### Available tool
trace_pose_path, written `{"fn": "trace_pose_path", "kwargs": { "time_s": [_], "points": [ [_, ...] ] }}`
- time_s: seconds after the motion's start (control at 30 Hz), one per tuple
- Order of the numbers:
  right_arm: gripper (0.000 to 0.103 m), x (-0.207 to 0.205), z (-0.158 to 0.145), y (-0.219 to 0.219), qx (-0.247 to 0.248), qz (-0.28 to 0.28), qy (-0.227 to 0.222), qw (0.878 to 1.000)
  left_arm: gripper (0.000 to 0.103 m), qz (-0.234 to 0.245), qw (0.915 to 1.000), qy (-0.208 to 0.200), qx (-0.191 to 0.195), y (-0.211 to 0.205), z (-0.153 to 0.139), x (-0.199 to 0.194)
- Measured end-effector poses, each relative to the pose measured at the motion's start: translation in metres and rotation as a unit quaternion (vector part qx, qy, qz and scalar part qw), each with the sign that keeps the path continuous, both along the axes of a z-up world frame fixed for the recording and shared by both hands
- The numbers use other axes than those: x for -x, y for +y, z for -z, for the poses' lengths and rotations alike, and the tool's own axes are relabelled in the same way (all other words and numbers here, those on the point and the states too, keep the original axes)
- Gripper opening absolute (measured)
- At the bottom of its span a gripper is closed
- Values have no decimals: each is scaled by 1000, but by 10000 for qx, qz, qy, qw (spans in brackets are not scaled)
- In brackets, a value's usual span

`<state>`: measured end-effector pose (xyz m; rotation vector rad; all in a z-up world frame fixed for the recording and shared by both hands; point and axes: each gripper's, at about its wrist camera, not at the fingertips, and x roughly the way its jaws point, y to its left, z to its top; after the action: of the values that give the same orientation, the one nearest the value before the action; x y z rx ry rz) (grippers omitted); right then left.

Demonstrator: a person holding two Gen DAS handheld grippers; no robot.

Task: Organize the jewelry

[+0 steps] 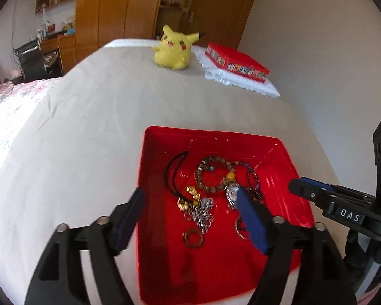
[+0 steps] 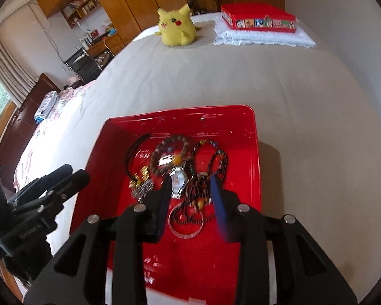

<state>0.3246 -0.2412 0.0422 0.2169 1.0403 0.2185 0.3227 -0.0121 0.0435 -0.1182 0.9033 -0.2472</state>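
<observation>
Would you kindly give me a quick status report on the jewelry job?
Left gripper open, right gripper open, both empty above red tray. Jewelry pile inside, tangled. Nothing blocking.

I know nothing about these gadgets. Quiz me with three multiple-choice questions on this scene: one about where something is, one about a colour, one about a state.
1. Where does the jewelry lie?
A. in the red tray
B. on the white towel
C. beside the plush toy

2. What colour is the plush toy?
A. blue
B. yellow
C. green

3. How does the left gripper stand?
A. clamped on a bracelet
B. shut, empty
C. open, holding nothing

Answers:
1 A, the pieces sit piled inside the red tray.
2 B, its body is yellow.
3 C, its fingers stand wide apart over the tray.
</observation>
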Motion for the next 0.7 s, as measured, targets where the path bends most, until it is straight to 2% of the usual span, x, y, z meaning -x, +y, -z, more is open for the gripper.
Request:
{"fn": "trace_pose_path", "kwargs": {
  "time_s": [0.07,0.17,0.4,0.47,0.53,0.67,0.7],
  "points": [
    [34,19,-7,-1,-14,-56,-106,9999,84,4,9999,-129,-45,2,-6,17],
    [42,39,-14,0,22,-123,-226,9997,91,72,9991,-330,-273,1,-12,44],
    [53,75,-20,-2,112,-221,-333,9991,95,-100,9983,-409,-405,7,-14,78],
    [60,81,-21,-4,214,-203,-379,9988,99,-124,9978,-454,-477,8,-15,86],
    [71,87,-22,-5,312,-144,-393,9986,99,-140,9971,-496,-553,8,-16,91],
    [84,93,-22,-7,362,-55,-349,9987,99,-261,9968,-490,-572,10,-19,101],
    [90,95,-22,-6,357,-59,-340,9988,99,-258,9968,-491,-573,10,-20,102]
  ]
}}
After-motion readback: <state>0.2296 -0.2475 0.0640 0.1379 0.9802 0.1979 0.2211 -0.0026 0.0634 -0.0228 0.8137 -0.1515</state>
